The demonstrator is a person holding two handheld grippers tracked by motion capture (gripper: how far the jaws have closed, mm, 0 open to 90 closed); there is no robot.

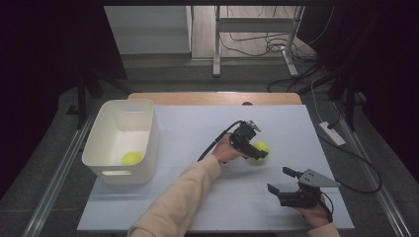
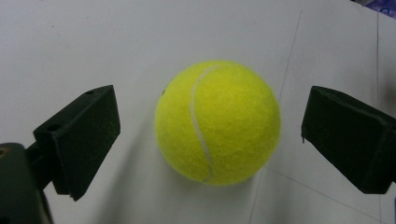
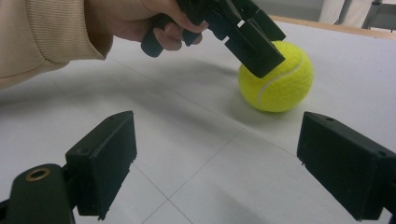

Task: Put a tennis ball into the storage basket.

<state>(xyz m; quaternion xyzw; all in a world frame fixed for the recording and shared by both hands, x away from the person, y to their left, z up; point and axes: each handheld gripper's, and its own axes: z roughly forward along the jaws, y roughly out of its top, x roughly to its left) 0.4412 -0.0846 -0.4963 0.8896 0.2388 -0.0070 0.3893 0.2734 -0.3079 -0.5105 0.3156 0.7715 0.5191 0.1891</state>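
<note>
The left tool (image 1: 252, 146) reaches forward and to the right across the white counter (image 1: 197, 128), held by a hand (image 1: 226, 149) whose cream sleeve (image 1: 183, 195) runs diagonally up from the bottom edge of the high view. The forearm is stretched well out, and the tool tips downward over a yellow-green tennis ball (image 1: 260, 148) lying on the counter right of centre. In the left gripper view its jaws stand wide apart, one on each side of the tennis ball (image 2: 217, 122), with clear gaps between pad and felt on both sides; the ball rests on the counter, not gripped. In the right gripper view one jaw of that tool overlaps the upper left of the ball, fingers (image 3: 170, 37) curled around the handle.

The right tool (image 1: 285, 182) sits low near the front right of the counter, held by a hand (image 1: 316, 215) close to the body, pointing left and slightly forward. Its jaws are spread wide with nothing between them, well apart from the ball.

A white plastic bin (image 1: 141, 111) stands on the left side of the counter, with a second tennis ball (image 1: 131, 158) lying inside near its front wall.
</note>
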